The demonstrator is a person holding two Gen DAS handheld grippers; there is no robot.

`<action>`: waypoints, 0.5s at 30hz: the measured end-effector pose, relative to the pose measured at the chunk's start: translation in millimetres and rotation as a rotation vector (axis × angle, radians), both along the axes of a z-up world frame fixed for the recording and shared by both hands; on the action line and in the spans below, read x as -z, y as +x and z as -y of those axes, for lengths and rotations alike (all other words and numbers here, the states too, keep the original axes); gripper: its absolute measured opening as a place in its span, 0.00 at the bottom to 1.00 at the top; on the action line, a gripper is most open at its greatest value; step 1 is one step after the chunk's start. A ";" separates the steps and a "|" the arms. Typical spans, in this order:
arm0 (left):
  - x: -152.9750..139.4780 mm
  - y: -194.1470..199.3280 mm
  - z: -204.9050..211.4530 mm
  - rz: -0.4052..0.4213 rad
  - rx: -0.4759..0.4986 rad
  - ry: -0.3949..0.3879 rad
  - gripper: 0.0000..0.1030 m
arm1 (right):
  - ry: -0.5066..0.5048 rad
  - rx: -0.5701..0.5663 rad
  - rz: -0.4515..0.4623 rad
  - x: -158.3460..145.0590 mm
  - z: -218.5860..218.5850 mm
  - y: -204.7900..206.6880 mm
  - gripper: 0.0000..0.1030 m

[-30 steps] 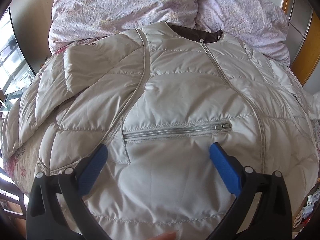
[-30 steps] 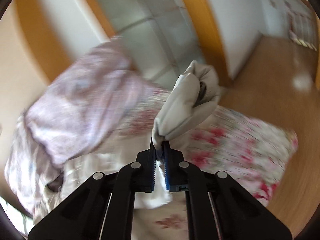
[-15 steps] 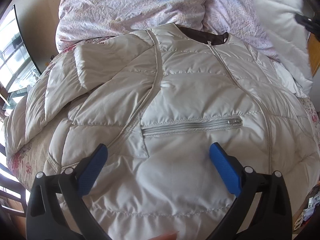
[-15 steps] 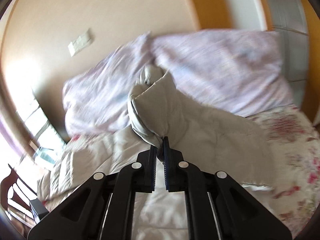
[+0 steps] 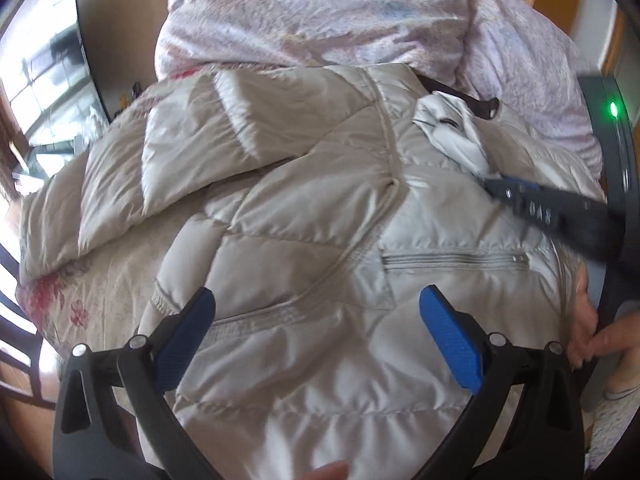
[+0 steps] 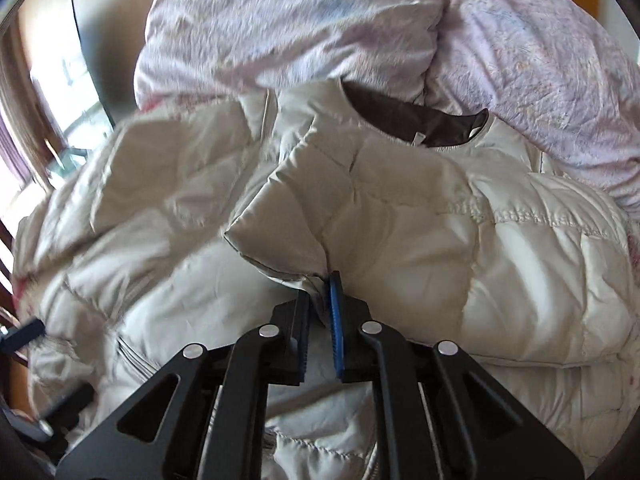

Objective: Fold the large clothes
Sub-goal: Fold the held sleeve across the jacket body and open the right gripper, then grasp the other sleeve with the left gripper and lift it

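Jacket [image 5: 320, 208], pale quilted down type, lies front-up on a bed [image 5: 68, 304] with a floral sheet; its collar end touches a heaped lilac duvet [image 5: 320, 12] at the headboard side. Window [image 5: 40, 80] on the left, orange wood trim at the right edge. Pocket zip [image 5: 454, 260] closed. Markings on the right gripper's finger in the left view are too blurred to read.

Left gripper [image 5: 316, 332]: fingers wide apart, hovering over the jacket's lower front, holding nothing. Right gripper [image 6: 320, 316]: fingers together, clamped on the sleeve [image 6: 304, 208] cuff.

Versus 0.5 s ago: the sleeve, then held up in the air before the duvet, now lies folded across the jacket's chest.
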State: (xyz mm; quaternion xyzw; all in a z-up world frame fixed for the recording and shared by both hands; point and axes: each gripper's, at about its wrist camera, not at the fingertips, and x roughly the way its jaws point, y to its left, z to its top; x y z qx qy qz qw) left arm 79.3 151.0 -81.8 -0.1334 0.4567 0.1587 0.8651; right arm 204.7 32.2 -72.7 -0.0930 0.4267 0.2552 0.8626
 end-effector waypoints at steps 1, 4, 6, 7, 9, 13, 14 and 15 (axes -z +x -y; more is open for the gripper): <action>1.7 -1.1 -7.9 0.000 -0.013 -0.037 0.98 | -0.022 -0.012 0.003 -0.9 0.0 -3.6 0.17; 5.2 -5.3 -26.4 0.021 -0.034 -0.134 0.98 | -0.008 -0.053 -0.024 -7.6 1.5 -9.3 0.58; 3.9 -8.3 -29.8 0.038 -0.029 -0.155 0.98 | 0.060 -0.080 -0.036 -19.1 5.8 -13.2 0.66; 3.0 -9.0 -28.3 0.040 -0.024 -0.149 0.98 | 0.079 -0.086 -0.031 -23.8 5.9 -13.0 0.66; 0.0 -11.0 -24.7 0.042 -0.015 -0.111 0.98 | 0.122 -0.070 0.004 -36.1 8.6 -11.2 0.66; -7.2 -15.9 -22.3 0.049 -0.022 -0.037 0.98 | 0.109 0.076 0.066 -38.8 10.1 14.9 0.61; -7.5 -17.5 -24.2 0.048 -0.030 -0.040 0.98 | 0.089 0.105 0.076 -34.7 8.6 21.3 0.61; -6.5 -19.0 -27.6 0.043 -0.040 -0.050 0.98 | 0.053 0.138 0.083 -27.1 4.1 30.2 0.61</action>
